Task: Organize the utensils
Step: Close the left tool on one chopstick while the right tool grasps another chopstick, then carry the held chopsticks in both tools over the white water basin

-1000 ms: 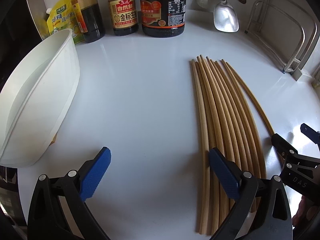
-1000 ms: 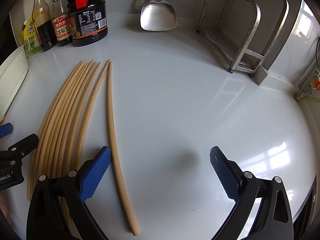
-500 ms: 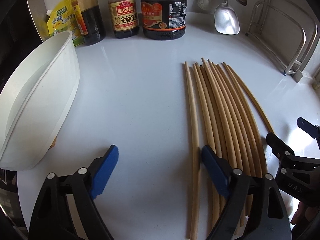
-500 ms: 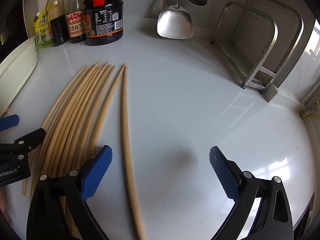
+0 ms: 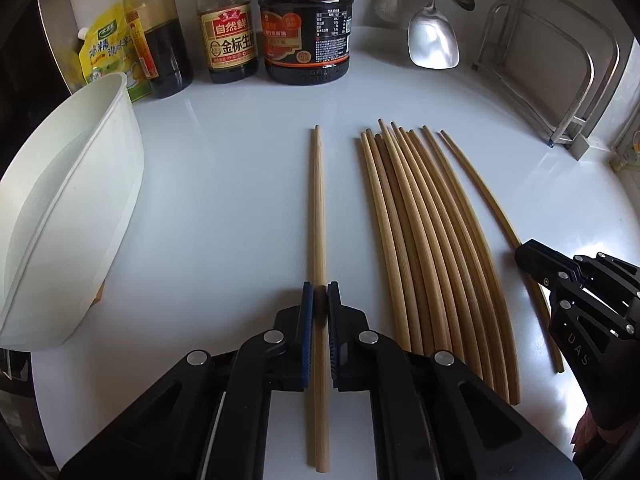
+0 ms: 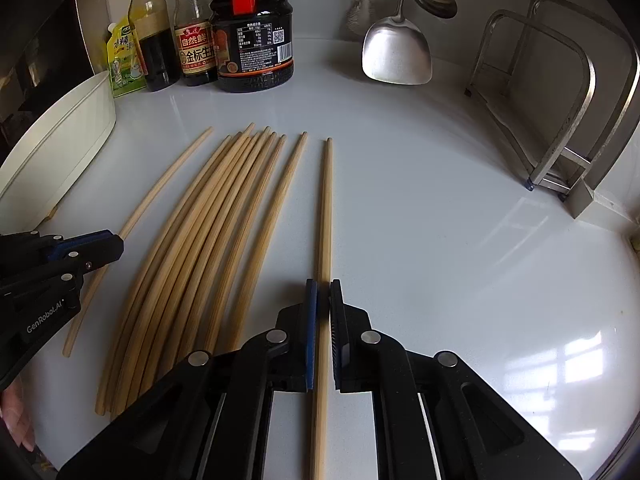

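Left wrist view shows the left tongs (image 5: 320, 300) clenched on one bamboo chopstick (image 5: 318, 208), which lies apart on the white tabletop (image 5: 224, 184), to the left of the main bundle of chopsticks (image 5: 420, 240). Right wrist view shows the right tongs (image 6: 323, 300) clenched in the same way on another single chopstick (image 6: 327, 208), which lies just beside the right edge of that bundle. Each held chopstick points away from its camera toward the sauce bottles (image 5: 304, 20) at the back, and each seems to rest flat on the surface.

I judge that the step in hand is the picking of one chopstick with each hand, at the beginning of the sorting; the bundle is not yet touched. A white bowl (image 5: 72, 208) stands at the left, and a metal rack (image 6: 560, 120) at the right; which of them is the goal I cannot tell.

The next move calls for a straight lift with a firm grip, because a thin round stick may turn or slip between the pads. The two sticks should probably be brought together as a pair.
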`<act>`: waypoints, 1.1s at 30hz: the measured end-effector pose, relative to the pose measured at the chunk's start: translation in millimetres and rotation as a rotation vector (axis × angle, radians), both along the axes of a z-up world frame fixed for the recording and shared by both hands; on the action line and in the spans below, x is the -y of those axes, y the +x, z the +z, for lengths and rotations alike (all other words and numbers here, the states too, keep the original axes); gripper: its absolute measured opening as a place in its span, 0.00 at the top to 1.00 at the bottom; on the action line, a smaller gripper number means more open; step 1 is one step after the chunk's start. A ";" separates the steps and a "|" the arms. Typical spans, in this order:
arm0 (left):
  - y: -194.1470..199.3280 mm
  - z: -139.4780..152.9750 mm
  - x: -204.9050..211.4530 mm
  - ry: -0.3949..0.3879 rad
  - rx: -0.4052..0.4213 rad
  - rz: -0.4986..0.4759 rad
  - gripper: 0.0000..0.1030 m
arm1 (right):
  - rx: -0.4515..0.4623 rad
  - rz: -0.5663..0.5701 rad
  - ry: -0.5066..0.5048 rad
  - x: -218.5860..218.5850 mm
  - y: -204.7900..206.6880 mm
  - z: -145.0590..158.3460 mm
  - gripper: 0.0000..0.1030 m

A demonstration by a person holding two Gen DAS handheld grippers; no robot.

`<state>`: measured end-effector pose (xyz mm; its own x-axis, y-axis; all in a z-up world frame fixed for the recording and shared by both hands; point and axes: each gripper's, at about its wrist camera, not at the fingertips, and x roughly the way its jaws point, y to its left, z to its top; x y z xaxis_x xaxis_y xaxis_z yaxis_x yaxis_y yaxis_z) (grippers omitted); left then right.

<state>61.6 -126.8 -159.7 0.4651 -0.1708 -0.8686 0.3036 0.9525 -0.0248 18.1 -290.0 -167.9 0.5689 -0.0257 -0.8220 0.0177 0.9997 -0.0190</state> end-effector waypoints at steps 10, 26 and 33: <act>-6.7 41.0 -14.1 -0.079 0.035 -0.011 0.93 | 0.024 -0.047 0.089 3.2 -14.9 32.5 0.94; 20.2 142.7 -166.9 -0.061 0.184 0.159 0.93 | 0.171 0.129 0.193 -141.5 37.5 133.5 0.94; 54.6 135.4 -248.8 -0.023 0.180 0.248 0.93 | 0.145 0.225 0.222 -236.6 87.8 127.6 0.94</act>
<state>116.2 122.0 -24.3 0.6414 -0.0520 -0.7654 0.0638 0.9979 -0.0143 105.9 -53.4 -40.3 0.6515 0.2836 -0.7036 -0.2166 0.9584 0.1858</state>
